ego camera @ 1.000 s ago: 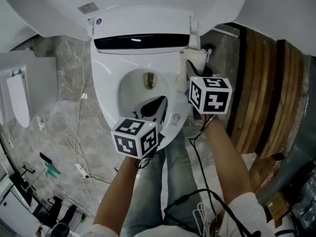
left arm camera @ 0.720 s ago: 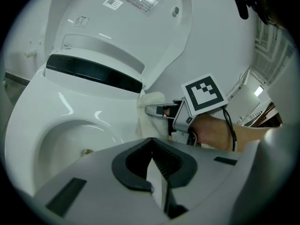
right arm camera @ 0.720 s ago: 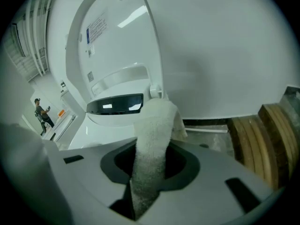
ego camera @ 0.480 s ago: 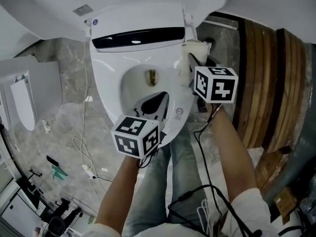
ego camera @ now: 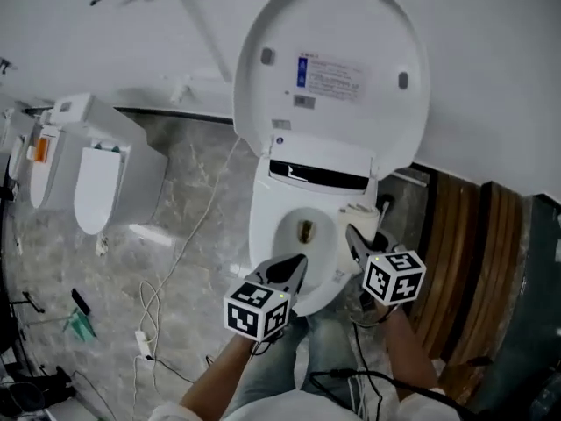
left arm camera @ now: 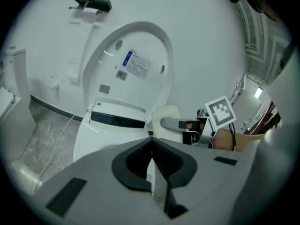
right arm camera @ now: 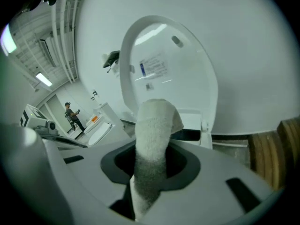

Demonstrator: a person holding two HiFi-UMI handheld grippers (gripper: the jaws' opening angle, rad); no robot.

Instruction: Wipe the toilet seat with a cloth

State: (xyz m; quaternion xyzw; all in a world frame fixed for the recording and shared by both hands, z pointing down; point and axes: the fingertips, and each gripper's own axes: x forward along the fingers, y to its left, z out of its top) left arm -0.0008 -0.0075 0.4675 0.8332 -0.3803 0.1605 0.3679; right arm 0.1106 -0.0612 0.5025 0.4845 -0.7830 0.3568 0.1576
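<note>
Right gripper (ego camera: 355, 235) pinches the white cloth (right arm camera: 152, 144) upright betw. its jaws, ready for wiping the toilet seat (ego camera: 263, 224) just below & ahead; left gripper (ego camera: 294, 267), jaws pressed together & empty, hovers alongside, lid (ego camera: 333, 68) up.

No writing could be read. A white label (ego camera: 330, 75) with a blue strip sat on the underside of the raised toilet lid (ego camera: 377, 121), its print too small. A round blue badge (ego camera: 280, 140) below was likewise illegible.
</note>
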